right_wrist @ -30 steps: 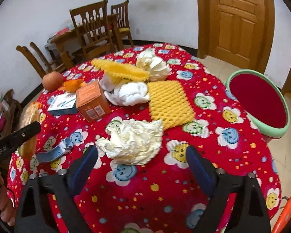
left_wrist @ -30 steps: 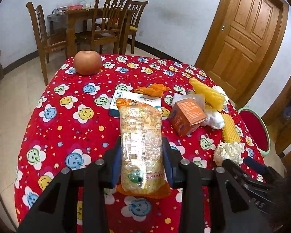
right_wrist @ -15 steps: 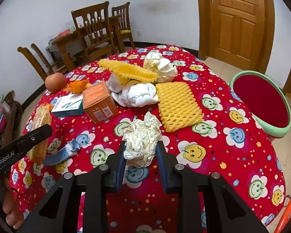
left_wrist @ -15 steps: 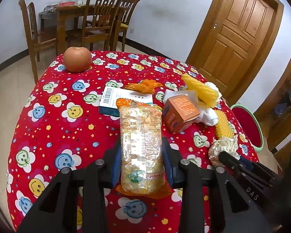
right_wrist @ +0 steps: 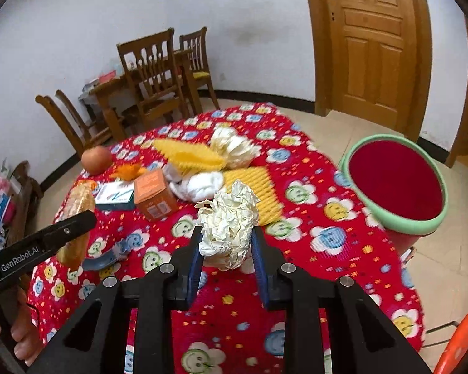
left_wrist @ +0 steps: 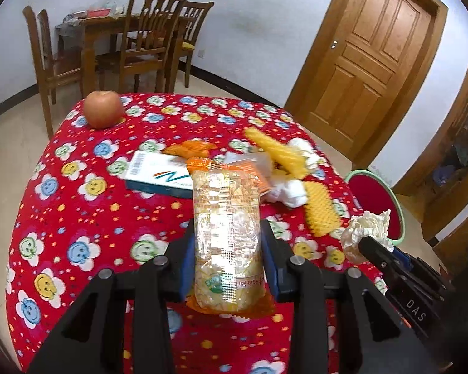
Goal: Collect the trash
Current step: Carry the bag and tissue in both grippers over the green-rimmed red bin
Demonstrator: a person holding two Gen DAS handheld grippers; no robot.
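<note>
Trash held in both grippers, above the red tablecloth. Left gripper still clamped on the snack packet, as half a second ago. Right gripper pinches the crumpled paper wad, now raised higher off the cloth than before. Green-rimmed bin stands just beside the table, right of the wad. Apple, orange box unmoved.
</note>
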